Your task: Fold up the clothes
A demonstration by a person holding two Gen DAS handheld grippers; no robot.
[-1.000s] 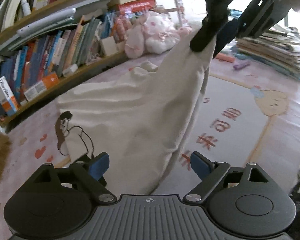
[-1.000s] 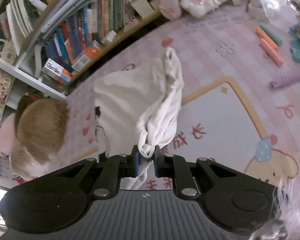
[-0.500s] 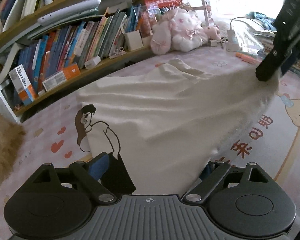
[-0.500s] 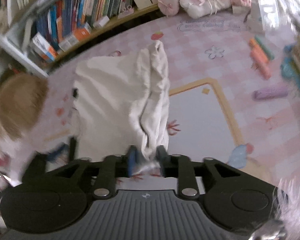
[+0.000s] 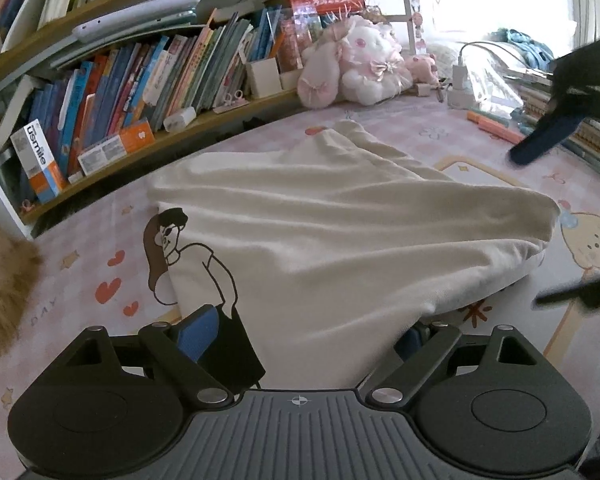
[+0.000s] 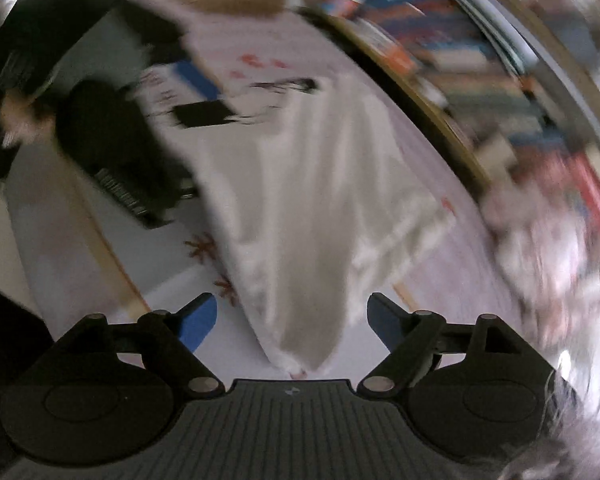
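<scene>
A cream T-shirt (image 5: 320, 240) with a cartoon figure print (image 5: 180, 256) lies spread on the pink play mat (image 5: 80, 280). My left gripper (image 5: 308, 332) is open, its blue pads (image 5: 198, 332) wide apart at the shirt's near hem, the cloth lying between them. My right gripper (image 6: 292, 320) is open and empty above the shirt's corner (image 6: 300, 288); its view is motion-blurred. One finger of the right gripper shows at the right of the left wrist view (image 5: 540, 144), clear of the cloth.
A low bookshelf (image 5: 140, 92) full of books runs along the back. Pink plush toys (image 5: 356, 64) sit at its right end. Stacked books (image 5: 580, 120) and markers (image 5: 492, 122) lie at the far right. A brown furry animal (image 5: 0, 280) is at the left.
My right gripper opened and let go of the shirt's corner, then swung away. The lifted cloth dropped and now lies spread on the mat. The left gripper stayed open at the hem.
</scene>
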